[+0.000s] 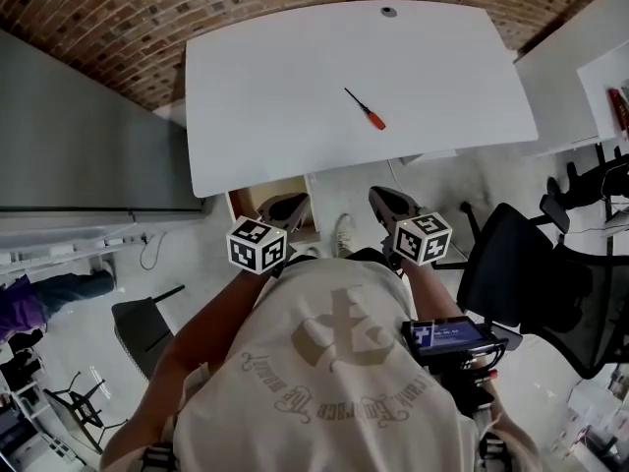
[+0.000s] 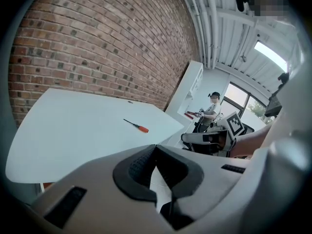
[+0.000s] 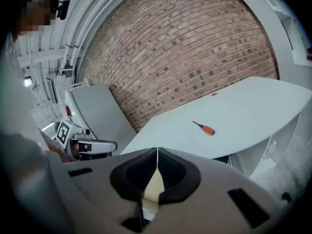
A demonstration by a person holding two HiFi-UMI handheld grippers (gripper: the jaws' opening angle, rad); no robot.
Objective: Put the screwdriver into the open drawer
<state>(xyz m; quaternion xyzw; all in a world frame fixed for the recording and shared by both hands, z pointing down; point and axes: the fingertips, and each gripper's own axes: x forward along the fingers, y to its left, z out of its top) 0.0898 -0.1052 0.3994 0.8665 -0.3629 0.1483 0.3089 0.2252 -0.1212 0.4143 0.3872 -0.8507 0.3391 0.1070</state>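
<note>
Both tongs are pinched shut on nothing. The left tongs (image 1: pixel 286 207) and right tongs (image 1: pixel 387 203) hang just short of the bench's (image 1: pixel 275 87) near edge. The screwdriver (image 1: pixel 366 109) lies ahead, right of the bench's middle (nearer the right tongs). It is slanted, with the handle toward the near right corner. The open drawer (image 1: pixel 257 191) shows under the near edge, by the left tongs.

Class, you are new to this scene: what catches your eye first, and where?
An orange-handled screwdriver lies alone on the white table, right of its middle, before a brick wall. Below the near edge the left gripper and right gripper hang shut and empty, near an open drawer.
</note>
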